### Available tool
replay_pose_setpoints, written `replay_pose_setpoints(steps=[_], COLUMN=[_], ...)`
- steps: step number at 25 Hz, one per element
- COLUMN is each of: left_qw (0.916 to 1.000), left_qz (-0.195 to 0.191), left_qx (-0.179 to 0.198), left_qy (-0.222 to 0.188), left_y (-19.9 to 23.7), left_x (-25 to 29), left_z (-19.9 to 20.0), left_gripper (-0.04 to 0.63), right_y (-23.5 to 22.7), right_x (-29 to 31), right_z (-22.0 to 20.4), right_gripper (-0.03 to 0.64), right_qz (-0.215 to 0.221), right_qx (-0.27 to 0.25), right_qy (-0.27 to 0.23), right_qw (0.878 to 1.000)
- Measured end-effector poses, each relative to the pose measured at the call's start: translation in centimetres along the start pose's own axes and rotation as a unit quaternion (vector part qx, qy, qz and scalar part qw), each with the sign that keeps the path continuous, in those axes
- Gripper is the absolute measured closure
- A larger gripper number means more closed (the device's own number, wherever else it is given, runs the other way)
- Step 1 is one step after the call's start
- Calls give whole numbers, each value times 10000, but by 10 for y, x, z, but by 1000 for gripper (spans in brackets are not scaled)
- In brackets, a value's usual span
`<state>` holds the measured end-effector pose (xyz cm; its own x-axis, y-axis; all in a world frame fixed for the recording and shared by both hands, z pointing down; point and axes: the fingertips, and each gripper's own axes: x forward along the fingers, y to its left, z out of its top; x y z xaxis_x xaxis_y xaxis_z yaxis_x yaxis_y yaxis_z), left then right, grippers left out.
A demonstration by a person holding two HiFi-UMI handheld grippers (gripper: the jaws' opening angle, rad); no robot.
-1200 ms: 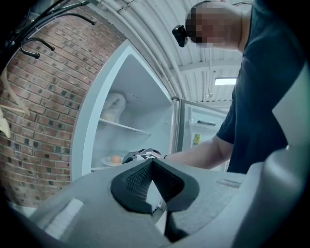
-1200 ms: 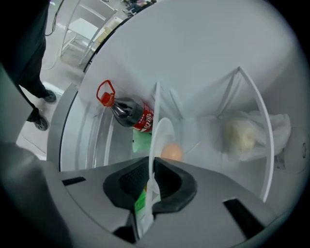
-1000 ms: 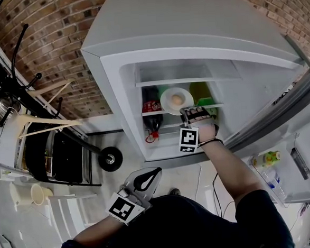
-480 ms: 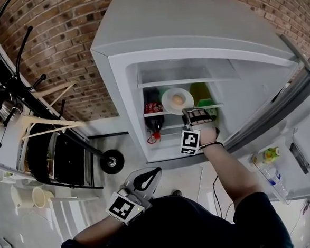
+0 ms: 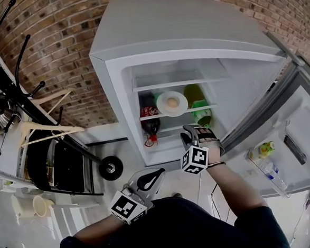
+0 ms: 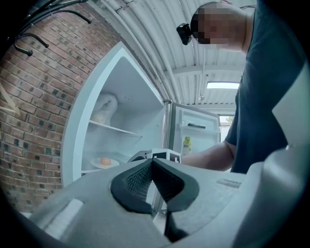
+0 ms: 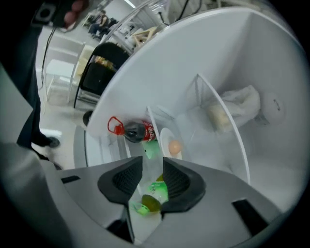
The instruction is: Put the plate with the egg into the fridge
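Note:
The white plate (image 5: 171, 102) with the egg (image 5: 172, 101) rests on the fridge's middle shelf (image 5: 165, 114), between a cola bottle (image 5: 149, 121) and a green bottle (image 5: 199, 107). My right gripper (image 5: 187, 136) hangs in front of the fridge, below the plate and apart from it. Its jaws are opening and nothing is between them. In the right gripper view the plate (image 7: 167, 140) and egg (image 7: 175, 147) lie beyond the right gripper (image 7: 152, 162). My left gripper (image 5: 158, 172) stays low by my body, shut and empty. In the left gripper view the plate (image 6: 104, 163) shows past the left gripper (image 6: 152, 164).
The fridge door (image 5: 288, 138) stands open at the right, with bottles (image 5: 263, 150) in its rack. A bare shelf (image 5: 168, 84) sits above the plate. A black coat stand (image 5: 3, 78) and a dark appliance (image 5: 62, 164) are at the left by the brick wall.
My right gripper has let go of the plate's rim and drawn back out of the fridge toward me. The plate stays on the shelf. The left gripper has hardly moved.

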<state>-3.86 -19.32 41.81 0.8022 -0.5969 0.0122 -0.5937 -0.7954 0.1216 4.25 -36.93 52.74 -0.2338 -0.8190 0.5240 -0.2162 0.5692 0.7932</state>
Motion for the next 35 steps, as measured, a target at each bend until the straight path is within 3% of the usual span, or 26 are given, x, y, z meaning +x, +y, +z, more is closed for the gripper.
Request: replay_pose_setpoints(steps=[3,7,11,15,19,22,24,35], left_qw=[9999,9997,9996,9995,9993,9992,9991,9991], left_qz=[-114,-227,-292,-321,-369,-404,-411,-412], left_qx=[-32,-47,-34,-59,-49,-22,-18,9], left_qy=[15,27,14,26,36,53,54,36], left_y=[-4,-8,-9,-11,-12,-15,-16,-18], left_x=[2,5,5,6,6,5,4,5], left_z=[0,-1,0,-1,0,-1,-1,1], left_gripper=[598,598,598,598,598,598,598,598], right_y=[9,24,35,41,44,42,45,49], right_x=[-29,-64,-91,-114,-133,-151,-158,-167], right_z=[13,27,41,56,71,82,85,87], right_gripper=[490,526,557,588,600,604,604,606], right_qz=[237,360,489,752,959,1266,1342,1244], right_qx=[851,1537,2329,3277,3824,4471,4720,4679], right_qy=[-348,-724,-1095,-1589,-2073,-2520,-2701,-2884], right_qw=[9955,9848,9651,9283,8953,8488,8284,8261])
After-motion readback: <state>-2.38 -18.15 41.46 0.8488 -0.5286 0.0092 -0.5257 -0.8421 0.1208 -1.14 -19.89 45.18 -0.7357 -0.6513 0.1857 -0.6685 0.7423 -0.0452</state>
